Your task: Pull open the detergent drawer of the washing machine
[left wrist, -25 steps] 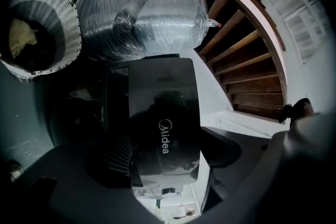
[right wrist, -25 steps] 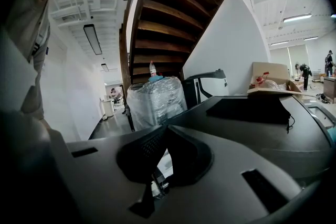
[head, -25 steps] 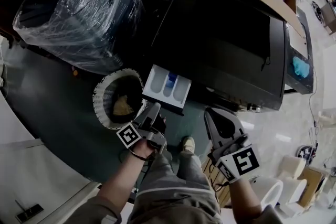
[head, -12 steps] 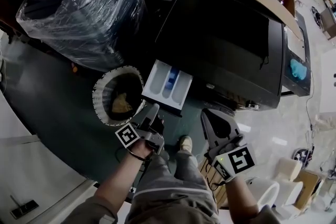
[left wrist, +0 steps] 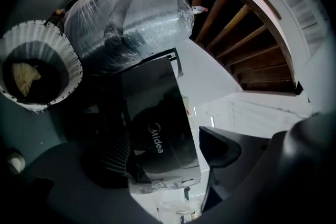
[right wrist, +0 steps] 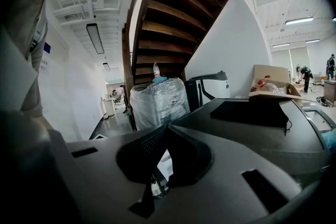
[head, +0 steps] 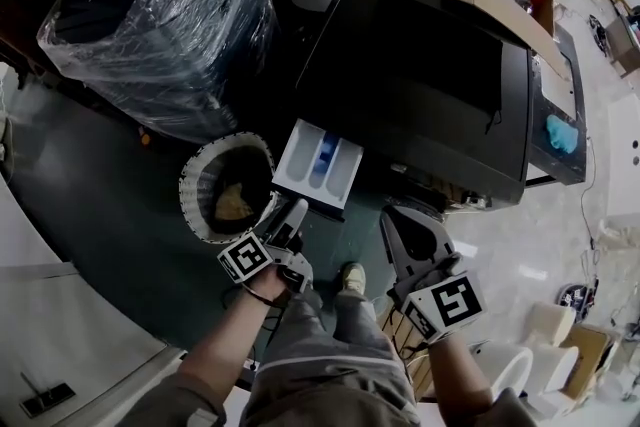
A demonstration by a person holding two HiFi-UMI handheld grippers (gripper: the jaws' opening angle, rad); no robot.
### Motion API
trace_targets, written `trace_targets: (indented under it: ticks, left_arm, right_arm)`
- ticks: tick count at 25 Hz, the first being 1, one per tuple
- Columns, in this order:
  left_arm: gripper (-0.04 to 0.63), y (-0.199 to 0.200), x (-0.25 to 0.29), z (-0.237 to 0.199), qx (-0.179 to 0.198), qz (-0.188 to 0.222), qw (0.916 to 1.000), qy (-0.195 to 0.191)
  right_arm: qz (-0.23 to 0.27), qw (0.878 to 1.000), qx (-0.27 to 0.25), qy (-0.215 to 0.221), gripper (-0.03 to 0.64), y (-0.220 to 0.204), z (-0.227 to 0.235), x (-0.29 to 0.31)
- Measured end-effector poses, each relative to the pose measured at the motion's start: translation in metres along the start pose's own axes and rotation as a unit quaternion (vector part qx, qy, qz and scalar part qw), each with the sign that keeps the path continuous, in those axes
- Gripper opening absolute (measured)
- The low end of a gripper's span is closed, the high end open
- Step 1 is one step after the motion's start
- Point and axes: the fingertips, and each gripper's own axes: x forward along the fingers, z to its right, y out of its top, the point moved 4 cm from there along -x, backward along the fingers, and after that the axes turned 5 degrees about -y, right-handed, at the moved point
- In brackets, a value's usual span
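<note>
The detergent drawer [head: 318, 165] is sticking well out of the front of the black washing machine [head: 420, 85], right beside a white laundry basket [head: 190, 185]. The left gripper [head: 290, 220] hangs close to the drawer's front, jaws spread with nothing in them. The right gripper [head: 405, 230] sits off to the side, jaws pressed together on nothing.

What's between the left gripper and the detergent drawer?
Nothing: in the head view, only a short strip of dark floor separates the left gripper from the open detergent drawer.
</note>
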Motion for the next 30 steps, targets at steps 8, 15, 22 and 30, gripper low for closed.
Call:
trace_targets:
  ticks: [8,15,22,30]
  left_arm:
    - [0.417,0.026,-0.015,0.048,0.105,-0.019,0.9940,0.022]
    - [0.248,0.059,-0.021,0.118,0.226,-0.015,0.9740,0.010]
    - [0.135,0.085,-0.022,0.198,0.350,0.004,0.9366,0.007]
    - [0.066,0.091,-0.019,0.278,0.455,-0.019,0.8894,-0.044]
  right_arm:
    - [0.023,1.000,-0.012,-0.001,0.023,0.041,0.000,-0.014]
    - [0.052,0.998,-0.020,-0.004,0.023,0.085,-0.002,-0.034]
    - [0.086,0.996,-0.033,-0.003,0.023,0.131,-0.003,-0.060]
    - [0.129,0.991,-0.045,-0.009,0.023,0.171,-0.005,-0.087]
